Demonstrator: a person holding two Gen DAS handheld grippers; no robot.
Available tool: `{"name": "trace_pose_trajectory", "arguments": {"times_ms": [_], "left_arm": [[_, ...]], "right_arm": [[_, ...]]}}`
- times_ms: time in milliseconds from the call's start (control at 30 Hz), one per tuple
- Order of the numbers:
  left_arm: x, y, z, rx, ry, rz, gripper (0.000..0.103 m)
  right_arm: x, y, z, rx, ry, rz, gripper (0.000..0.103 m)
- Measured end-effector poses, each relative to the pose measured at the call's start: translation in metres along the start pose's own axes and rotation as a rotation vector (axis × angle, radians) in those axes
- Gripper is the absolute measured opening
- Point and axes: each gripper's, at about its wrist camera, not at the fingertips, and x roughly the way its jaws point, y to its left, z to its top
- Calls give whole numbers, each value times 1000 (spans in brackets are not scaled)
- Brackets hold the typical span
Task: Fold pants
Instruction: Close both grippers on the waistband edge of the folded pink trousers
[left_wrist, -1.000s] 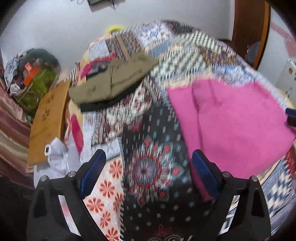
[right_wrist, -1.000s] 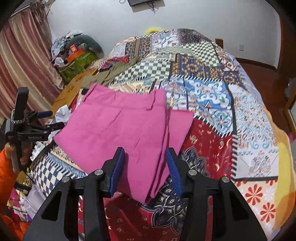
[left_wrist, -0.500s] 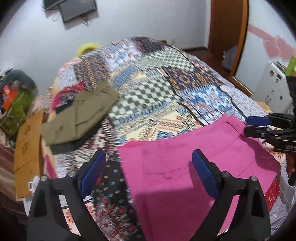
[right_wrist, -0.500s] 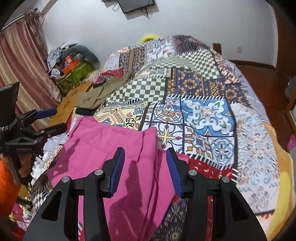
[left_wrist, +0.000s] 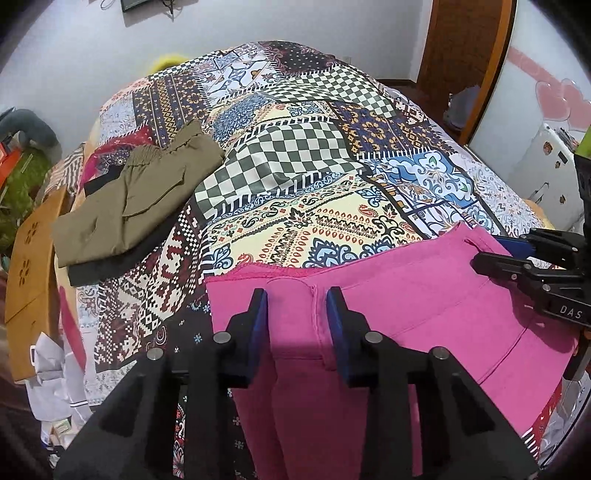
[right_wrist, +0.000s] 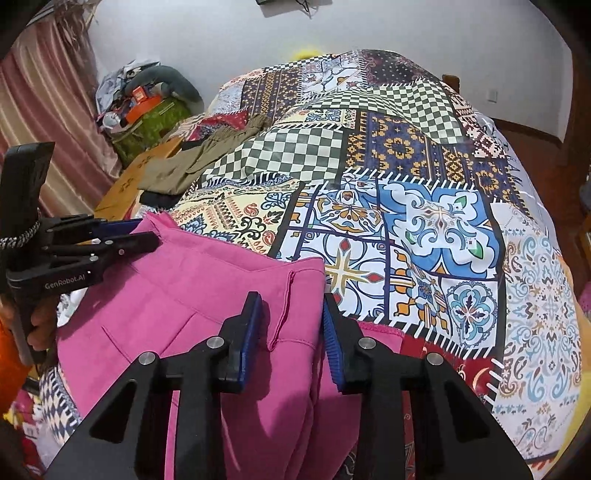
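Both tools closing in on the pants' far edge, ready for a fold.
The pink pants (left_wrist: 406, 306) lie on the bed (left_wrist: 332, 155); left tool (left_wrist: 295, 317) and right tool (right_wrist: 291, 325) have just been narrowing, jaws apart astride cloth, unpinched. Next: clamp, lift together.

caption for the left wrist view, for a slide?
Left gripper, jaws just narrowed, straddles pink pants on patchwork quilt; right gripper at far edge.
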Motion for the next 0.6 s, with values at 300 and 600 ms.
{"name": "trace_pose_trajectory", "arguments": {"times_ms": [300, 600], "left_arm": [[-13, 3, 3, 22, -13, 13, 43], [-56, 26, -3, -33, -77, 4, 70]], "right_arm": [[-3, 2, 6, -6, 18, -44, 30], [-40, 17, 2, -45, -34, -95, 54]]}}
